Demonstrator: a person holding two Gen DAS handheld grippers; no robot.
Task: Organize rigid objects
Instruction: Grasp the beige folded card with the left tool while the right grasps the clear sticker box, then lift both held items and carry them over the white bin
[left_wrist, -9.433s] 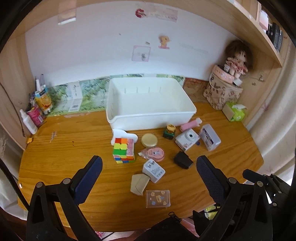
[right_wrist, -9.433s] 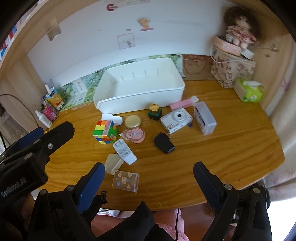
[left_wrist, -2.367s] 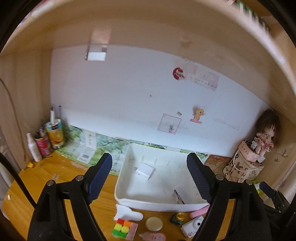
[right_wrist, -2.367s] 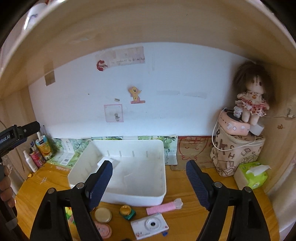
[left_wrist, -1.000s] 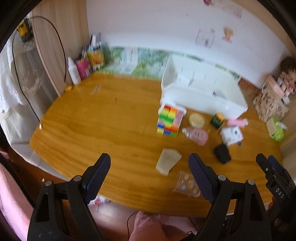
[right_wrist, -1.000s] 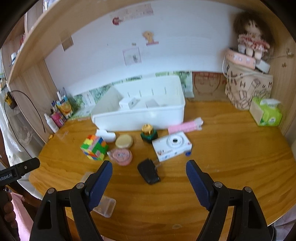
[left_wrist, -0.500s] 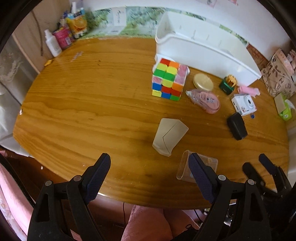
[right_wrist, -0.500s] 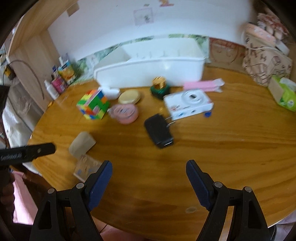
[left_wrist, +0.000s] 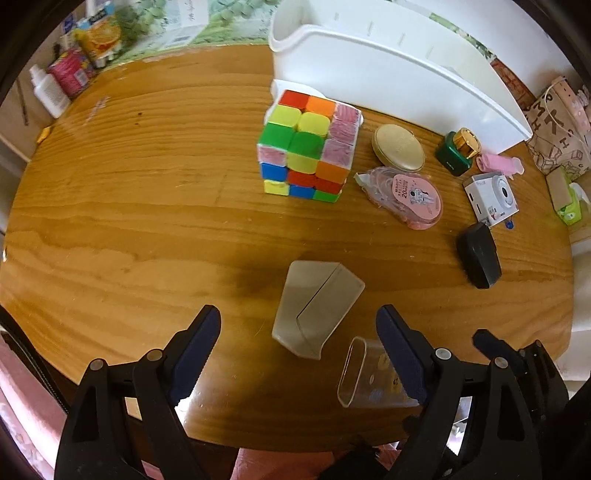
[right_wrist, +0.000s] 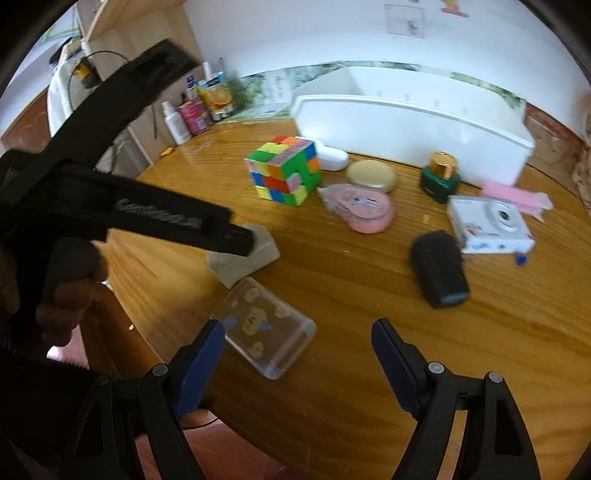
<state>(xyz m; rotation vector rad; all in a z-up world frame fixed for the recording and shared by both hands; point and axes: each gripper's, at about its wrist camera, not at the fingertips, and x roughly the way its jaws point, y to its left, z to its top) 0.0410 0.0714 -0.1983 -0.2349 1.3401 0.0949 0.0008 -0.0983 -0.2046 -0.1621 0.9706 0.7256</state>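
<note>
My left gripper (left_wrist: 298, 345) hangs open over the front of the wooden table, its fingers either side of a frosted grey wedge-shaped case (left_wrist: 317, 308) without touching it. A clear plastic box with small stickers (left_wrist: 364, 373) lies just right of it, partly behind the right finger. In the right wrist view my right gripper (right_wrist: 298, 349) stands open above that clear box (right_wrist: 264, 326), which sits by its left finger. The black body of the left gripper (right_wrist: 122, 206) covers part of the grey case (right_wrist: 245, 256). A colourful puzzle cube (left_wrist: 308, 146) stands further back.
A white bin (left_wrist: 391, 64) stands at the back. Before it lie a gold round tin (left_wrist: 399, 152), green bottle with gold cap (left_wrist: 458, 152), pink tape dispenser (left_wrist: 408, 197), white toy camera (left_wrist: 493, 199), black case (left_wrist: 478, 254) and pink packet (right_wrist: 517, 194). Bottles and cartons (left_wrist: 74, 55) crowd the back left.
Both grippers have sunk toward the table's front and tipped downward. The grey case and clear box now lie close under the fingers. Jaw widths look unchanged.
</note>
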